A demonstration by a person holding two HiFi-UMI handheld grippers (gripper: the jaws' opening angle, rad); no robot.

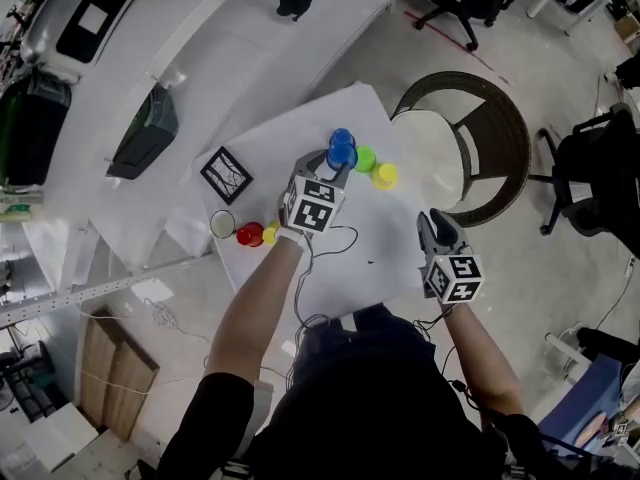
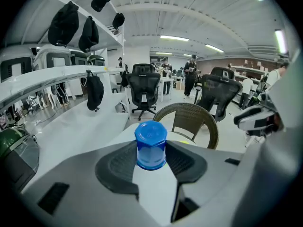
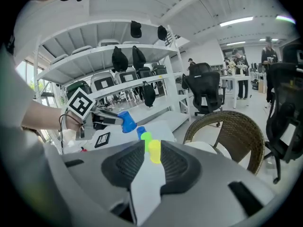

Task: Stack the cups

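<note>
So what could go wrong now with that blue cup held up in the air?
The left gripper holds the blue cup only by its sides, so it might slip. Lowered off-centre, it could knock over the second blue cup or the green cup standing close beside it.

A white table (image 1: pixel 330 263) was seen bearing a blue cup (image 1: pixel 342 136), a green cup (image 1: pixel 366 158) and a yellow cup (image 1: pixel 384 175) in a row; a red cup (image 1: pixel 249 234), a white cup (image 1: pixel 222 224) and a black-framed card (image 1: pixel 227 174) were laid leftward.
</note>
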